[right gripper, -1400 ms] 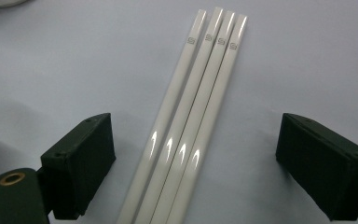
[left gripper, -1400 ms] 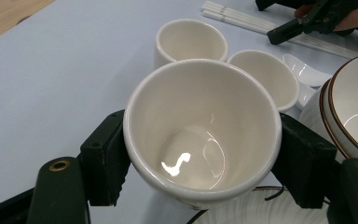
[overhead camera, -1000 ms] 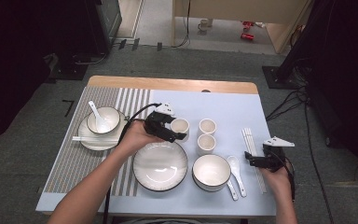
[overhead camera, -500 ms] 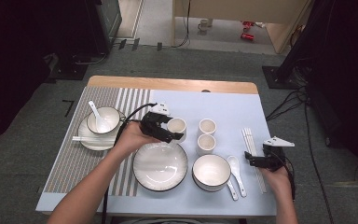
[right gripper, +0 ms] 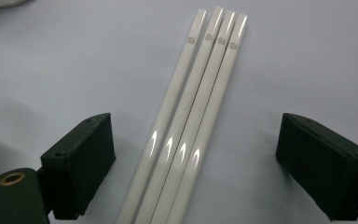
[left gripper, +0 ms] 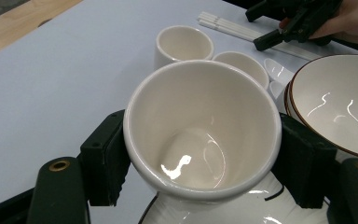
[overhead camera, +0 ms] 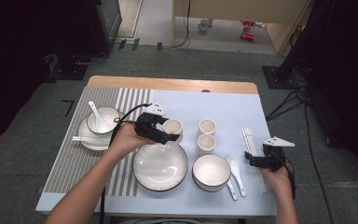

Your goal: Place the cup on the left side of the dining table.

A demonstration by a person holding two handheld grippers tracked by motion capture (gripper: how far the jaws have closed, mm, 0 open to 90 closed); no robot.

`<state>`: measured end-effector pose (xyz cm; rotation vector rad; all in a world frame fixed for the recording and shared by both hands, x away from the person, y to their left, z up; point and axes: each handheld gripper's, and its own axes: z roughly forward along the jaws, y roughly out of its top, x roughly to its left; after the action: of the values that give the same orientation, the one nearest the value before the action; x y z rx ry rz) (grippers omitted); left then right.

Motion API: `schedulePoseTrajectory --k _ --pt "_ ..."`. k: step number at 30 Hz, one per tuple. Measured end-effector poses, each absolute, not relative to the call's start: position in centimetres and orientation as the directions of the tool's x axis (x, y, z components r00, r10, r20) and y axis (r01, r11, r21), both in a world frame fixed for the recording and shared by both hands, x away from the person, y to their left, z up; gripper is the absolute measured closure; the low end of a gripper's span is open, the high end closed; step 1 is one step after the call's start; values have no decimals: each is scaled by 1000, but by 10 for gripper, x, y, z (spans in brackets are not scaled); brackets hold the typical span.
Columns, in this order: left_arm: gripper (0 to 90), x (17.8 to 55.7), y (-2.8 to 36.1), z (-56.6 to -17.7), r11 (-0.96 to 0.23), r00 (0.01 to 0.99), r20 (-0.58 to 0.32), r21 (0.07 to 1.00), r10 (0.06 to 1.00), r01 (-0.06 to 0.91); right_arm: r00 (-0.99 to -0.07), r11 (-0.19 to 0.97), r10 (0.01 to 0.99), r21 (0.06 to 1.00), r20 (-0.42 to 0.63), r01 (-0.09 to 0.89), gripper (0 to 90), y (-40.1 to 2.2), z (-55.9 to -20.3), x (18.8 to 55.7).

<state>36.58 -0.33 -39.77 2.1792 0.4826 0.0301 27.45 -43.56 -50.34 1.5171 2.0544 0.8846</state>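
Cream glaze fills your left tongs (left gripper: 200, 154): they are clenched on a small cup (left gripper: 203, 128), pads against its two sides, held tilted just above the rim of the large plate (overhead camera: 160, 166) on the bench (overhead camera: 228, 105). Two more cups (overhead camera: 207, 134) stand just beside it. Your right tongs (right gripper: 198, 163) are spread wide, four white chopsticks (right gripper: 191, 121) lying untouched between them.

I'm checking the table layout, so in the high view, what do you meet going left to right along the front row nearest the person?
Big plate → large bowl → two spoons → right gripper, jaws open over the chopsticks.
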Motion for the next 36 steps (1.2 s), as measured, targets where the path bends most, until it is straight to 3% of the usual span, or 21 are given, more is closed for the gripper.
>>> schedulePoseTrajectory --k 36 --pt "278 344 29 -394 -521 906 -167 771 389 366 -304 195 952 712 27 674 113 -436 -503 275"
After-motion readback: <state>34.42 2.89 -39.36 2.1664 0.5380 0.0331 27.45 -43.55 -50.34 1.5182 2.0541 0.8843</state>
